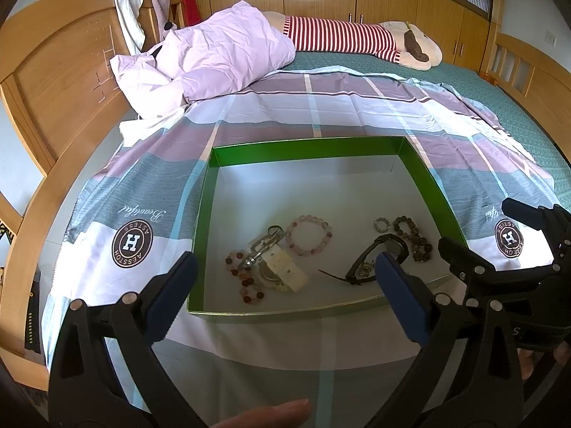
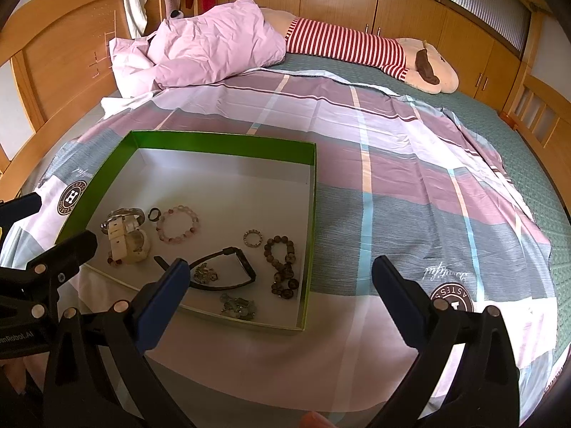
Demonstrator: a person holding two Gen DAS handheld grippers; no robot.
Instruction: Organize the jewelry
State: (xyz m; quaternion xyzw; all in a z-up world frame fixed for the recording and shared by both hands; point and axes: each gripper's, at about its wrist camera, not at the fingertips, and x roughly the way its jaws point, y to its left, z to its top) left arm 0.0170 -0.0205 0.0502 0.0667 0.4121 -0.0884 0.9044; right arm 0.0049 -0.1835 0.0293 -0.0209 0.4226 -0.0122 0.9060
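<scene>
A green box (image 1: 433, 174) with a white floor lies on the bed; it also shows in the right wrist view (image 2: 228, 144). Inside lie a pink bead bracelet (image 1: 309, 235) (image 2: 178, 228), a white watch (image 1: 282, 273) (image 2: 126, 239), a reddish bead bracelet (image 1: 246, 283), a black watch (image 1: 378, 253) (image 2: 228, 271), a small ring (image 1: 382, 224) (image 2: 252, 239), a dark bead bracelet (image 1: 415, 239) (image 2: 283, 267) and a silvery chain (image 2: 239, 306). My left gripper (image 1: 285, 274) is open and empty over the box's near edge. My right gripper (image 2: 278, 278) is open and empty, near the box's right corner.
The box sits on a plaid purple, grey and white sheet (image 1: 321, 107) spread over a green mattress (image 1: 481, 82). A pink pillow (image 1: 228, 57) and a striped plush toy (image 1: 357, 39) lie at the far end. A wooden headboard (image 1: 53, 82) stands left, wooden cabinets behind.
</scene>
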